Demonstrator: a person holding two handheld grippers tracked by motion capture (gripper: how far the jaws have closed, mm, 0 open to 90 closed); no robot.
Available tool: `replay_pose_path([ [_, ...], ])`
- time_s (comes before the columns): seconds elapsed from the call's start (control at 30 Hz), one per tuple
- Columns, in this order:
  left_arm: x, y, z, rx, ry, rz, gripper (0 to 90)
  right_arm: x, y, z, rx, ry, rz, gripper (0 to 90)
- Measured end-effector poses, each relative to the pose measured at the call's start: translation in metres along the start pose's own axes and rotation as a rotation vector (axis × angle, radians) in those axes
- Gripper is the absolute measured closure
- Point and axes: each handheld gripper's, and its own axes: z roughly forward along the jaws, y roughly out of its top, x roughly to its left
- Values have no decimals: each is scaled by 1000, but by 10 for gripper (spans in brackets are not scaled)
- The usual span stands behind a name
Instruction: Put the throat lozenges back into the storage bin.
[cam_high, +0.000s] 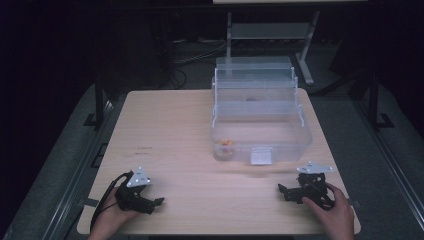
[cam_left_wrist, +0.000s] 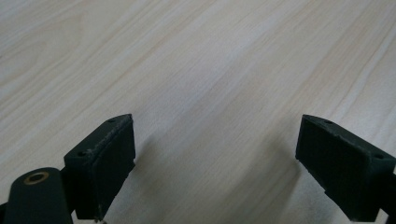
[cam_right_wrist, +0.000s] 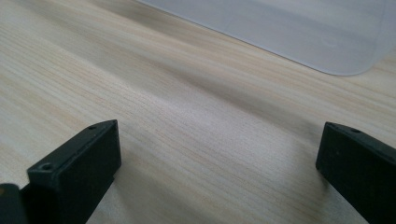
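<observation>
A clear plastic box (cam_high: 300, 131) with stepped tiers folded open stands on the right half of the wooden table (cam_high: 170, 125). A small orange thing (cam_high: 226, 144) lies in its front left corner, too small to identify. My left gripper (cam_high: 159, 201) rests low at the front left, held by a hand, jaws pointing right. In the left gripper view the left gripper (cam_left_wrist: 215, 158) is open over bare wood. My right gripper (cam_high: 281, 190) rests at the front right, jaws pointing left. The right gripper (cam_right_wrist: 217, 163) is open, with the box's wall (cam_right_wrist: 299, 32) ahead of it.
Beyond the table's far edge stands a metal frame (cam_high: 270, 30) on a dark floor with cables. Dark rails (cam_high: 100, 105) flank the table on both sides. A small white label (cam_high: 261, 156) sits on the box's front wall.
</observation>
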Motion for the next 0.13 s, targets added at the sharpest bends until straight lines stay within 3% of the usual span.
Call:
replay_pose_path([
  [0.13,0,-3,0,-7,-12,-7,112,0,0,0,0,0,0,0],
])
